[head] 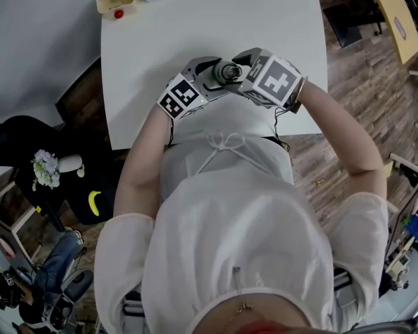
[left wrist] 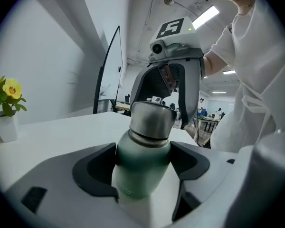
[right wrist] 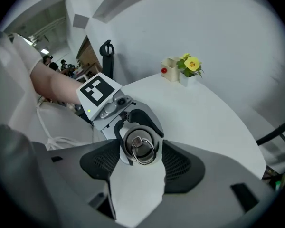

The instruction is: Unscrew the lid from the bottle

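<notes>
1. The left claw (left wrist: 143, 175) is closed on the green bottle (left wrist: 142, 151), gripping its body over the white worktop (head: 195, 26).
2. The right claw (right wrist: 141, 163) comes from above and stands open, its pads just beside the steel lid (right wrist: 140, 145).
3. The lid sits on the bottle.

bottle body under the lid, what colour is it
The bottle body is dark green, below a silver metal lid; clearest in the left gripper view.

Bright, even light from ceiling tubes (left wrist: 205, 17), soft shadows, fisheye-warped dark edges.
</notes>
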